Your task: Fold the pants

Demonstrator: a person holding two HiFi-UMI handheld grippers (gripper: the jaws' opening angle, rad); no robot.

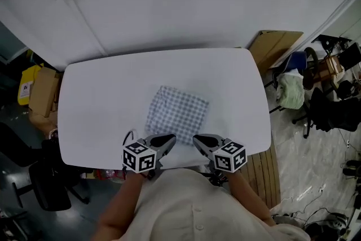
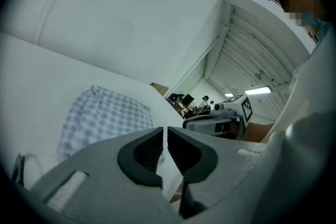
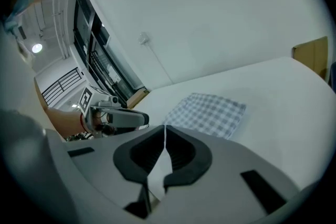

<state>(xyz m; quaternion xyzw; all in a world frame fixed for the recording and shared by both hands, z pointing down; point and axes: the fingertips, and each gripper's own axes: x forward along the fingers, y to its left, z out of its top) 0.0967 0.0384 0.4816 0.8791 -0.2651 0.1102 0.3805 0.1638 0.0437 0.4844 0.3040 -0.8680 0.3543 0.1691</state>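
Blue-and-white checked cloth pants (image 1: pixel 176 114), folded square, lie at centre of the white rectangular table (image 1: pixel 96 93). At the pants' 6 o'clock are the grey left gripper (image 1: pixel 168 139) and right gripper (image 1: pixel 197 140), both with jaws closed on nothing.

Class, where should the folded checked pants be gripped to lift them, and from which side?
I'd pinch the two near corners of the pants, coming low over the near edge of the table: they lie flat, folded squarish, that side facing the person.
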